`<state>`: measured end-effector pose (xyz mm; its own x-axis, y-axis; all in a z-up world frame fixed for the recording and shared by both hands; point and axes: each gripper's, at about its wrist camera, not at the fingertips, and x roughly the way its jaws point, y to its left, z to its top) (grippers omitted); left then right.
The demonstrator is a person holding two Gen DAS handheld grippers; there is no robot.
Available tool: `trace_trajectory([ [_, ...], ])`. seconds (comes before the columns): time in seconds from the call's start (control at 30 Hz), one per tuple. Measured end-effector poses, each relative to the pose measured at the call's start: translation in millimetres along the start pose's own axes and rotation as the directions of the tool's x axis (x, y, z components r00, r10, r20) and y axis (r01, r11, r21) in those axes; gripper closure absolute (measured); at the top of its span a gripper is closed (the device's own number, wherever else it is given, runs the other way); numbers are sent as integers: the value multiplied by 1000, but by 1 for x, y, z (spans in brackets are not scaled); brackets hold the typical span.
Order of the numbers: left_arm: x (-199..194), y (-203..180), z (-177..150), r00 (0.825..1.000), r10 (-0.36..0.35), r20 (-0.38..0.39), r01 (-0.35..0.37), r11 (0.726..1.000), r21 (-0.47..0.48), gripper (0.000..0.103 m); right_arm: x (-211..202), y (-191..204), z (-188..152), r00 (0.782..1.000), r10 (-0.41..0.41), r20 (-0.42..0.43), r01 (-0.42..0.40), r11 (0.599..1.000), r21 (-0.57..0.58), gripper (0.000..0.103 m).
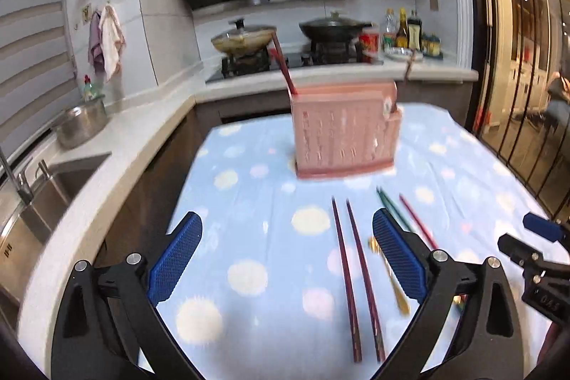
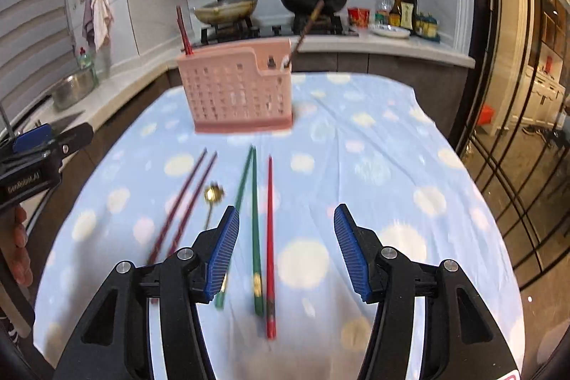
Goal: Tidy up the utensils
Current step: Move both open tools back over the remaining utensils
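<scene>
Both grippers, left [image 1: 286,259] and right [image 2: 286,251], hover with jaws apart, empty, at bottom center. Chopsticks [image 2: 269,237] and spoon [image 2: 212,198] lie mid-frame on the tablecloth [image 2: 392,130]; pink holder [image 2: 237,91] stands above.

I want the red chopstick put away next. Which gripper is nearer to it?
Right. The right gripper is open with the red chopstick lying between its fingers. The left gripper is open over the dark purple pair, the red chopstick beyond its right finger.
</scene>
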<state>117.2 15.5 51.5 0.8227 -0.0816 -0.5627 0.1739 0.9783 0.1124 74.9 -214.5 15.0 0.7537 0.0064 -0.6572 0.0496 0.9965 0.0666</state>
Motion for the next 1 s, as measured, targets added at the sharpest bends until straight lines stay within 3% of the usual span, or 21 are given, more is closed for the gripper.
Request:
trace_trajectory([
  [0.2,8,10,-55,982,-117,-147,103,990,-100,11,4,-5,-49,996,3,-86,-1,1000,29,49],
  [0.53,15,-3,-104,967,-64,-245,48,996,-71,10,17,5,-81,990,-1,-139,1,1000,1,56],
  [1.0,39,-12,-113,951,-57,-305,46,998,-43,11,35,6,-82,987,-7,-163,7,1000,-1,74],
])
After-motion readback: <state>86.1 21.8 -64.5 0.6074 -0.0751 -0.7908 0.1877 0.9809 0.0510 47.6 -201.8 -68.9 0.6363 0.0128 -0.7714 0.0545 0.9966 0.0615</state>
